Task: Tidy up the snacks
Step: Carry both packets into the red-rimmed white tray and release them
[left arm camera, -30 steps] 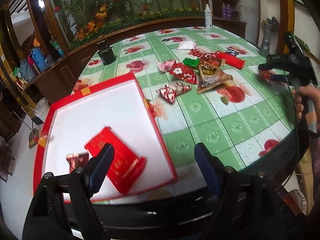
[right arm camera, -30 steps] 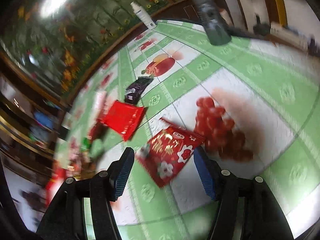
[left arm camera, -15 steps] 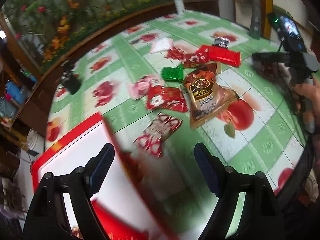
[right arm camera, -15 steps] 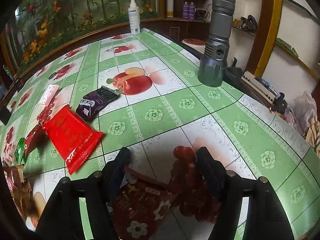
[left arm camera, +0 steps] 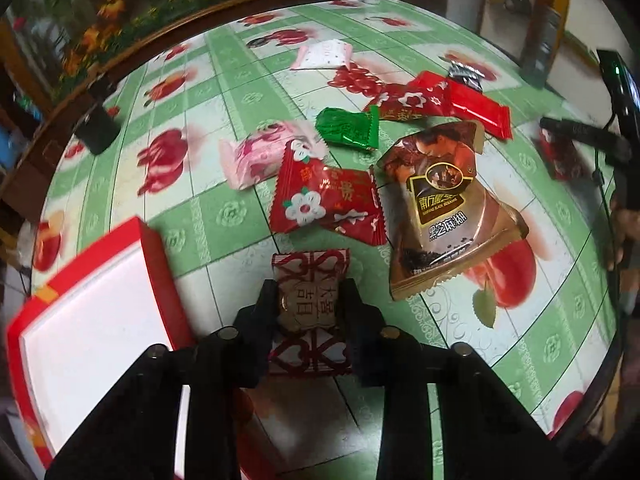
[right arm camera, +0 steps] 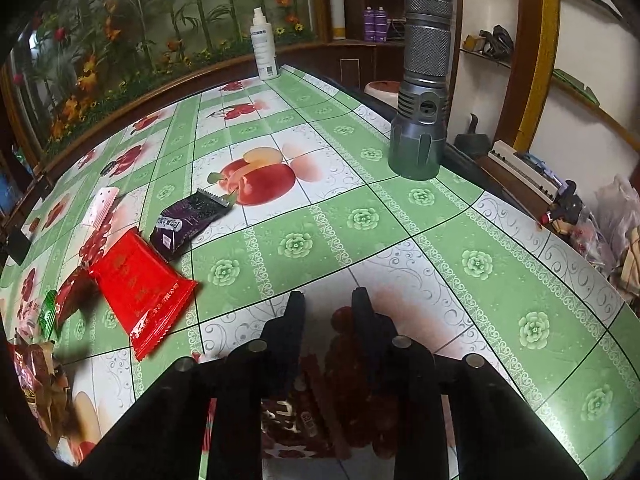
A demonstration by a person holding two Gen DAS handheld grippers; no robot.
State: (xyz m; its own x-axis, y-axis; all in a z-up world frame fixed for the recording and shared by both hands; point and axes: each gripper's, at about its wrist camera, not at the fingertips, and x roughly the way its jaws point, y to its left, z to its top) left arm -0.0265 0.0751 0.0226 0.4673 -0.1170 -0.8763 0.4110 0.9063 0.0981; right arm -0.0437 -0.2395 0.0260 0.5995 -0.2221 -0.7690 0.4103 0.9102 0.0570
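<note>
My left gripper is shut on a red-and-white heart-patterned snack packet lying on the table beside the red box with a white inside. Beyond lie a red flower packet, a brown sesame bag, a pink packet, a green packet and a red bar packet. My right gripper has narrowed around a dark red flower packet low between its fingers. A red bar packet and a purple packet lie to its left.
A grey metal cylinder stands near the table's right edge and a white spray bottle at the far edge. A small black box sits far left. A white-pink packet lies far back.
My left gripper swung from over the box to the snack pile and closed on the heart-patterned packet. My right gripper came down over the dark red packet and closed its fingers on it.
</note>
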